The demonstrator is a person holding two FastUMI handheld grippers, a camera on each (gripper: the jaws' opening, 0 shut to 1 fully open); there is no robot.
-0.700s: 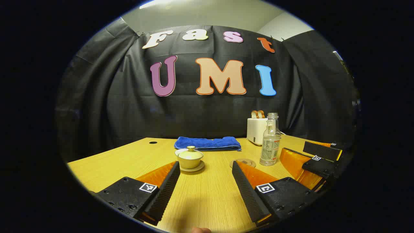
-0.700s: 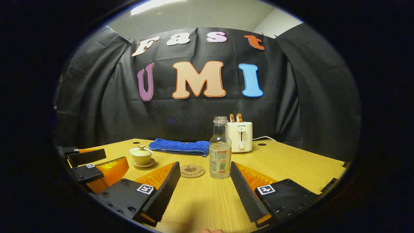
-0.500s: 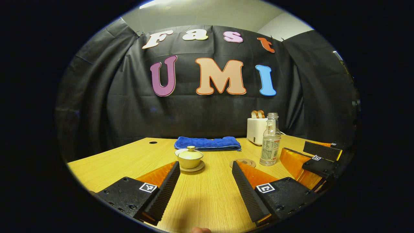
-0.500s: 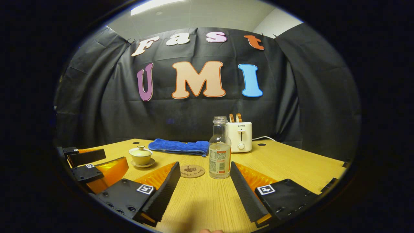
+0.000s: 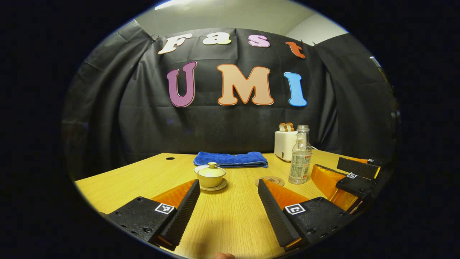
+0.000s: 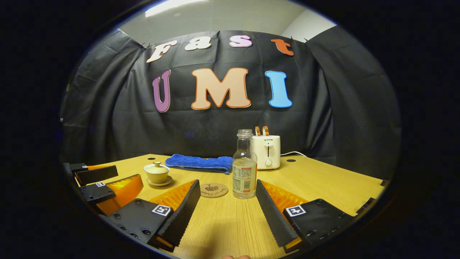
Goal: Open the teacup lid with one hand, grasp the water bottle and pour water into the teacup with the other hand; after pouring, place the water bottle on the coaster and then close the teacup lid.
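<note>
Nothing of the task is done yet, judging by how things lie. The teacup (image 5: pixel 210 177) sits on its saucer on the bench (image 5: pixel 143 176) with the lid (image 5: pixel 211 170) on, knob up, in the left gripper view just ahead of the left tongs (image 5: pixel 229 204), a little left of their centre line. Left tongs are spread wide, pinching nothing, low over the bench and short of the cup. The water bottle (image 6: pixel 244 164) stands upright and capless on the bench, partly filled, just beside the coaster (image 6: pixel 214 190) but not on it; the coaster is bare. The right tongs (image 6: pixel 228 205) are also spread wide, empty, with the bottle ahead between the lines of their fingers but not touched. Each pair of tongs shows off to the side in the other's view, near the bench edge. At the back lie a blue towel (image 6: pixel 201 162) and a white toaster (image 6: pixel 266 151), neither involved. Left to do, by my read: everything. Lift the lid, grab the bottle, pour, set the bottle on the coaster, put the lid back. This looks like the starting pose, both tongs lined up with their targets; the step in hand is likely the approach to lid and bottle.
</note>
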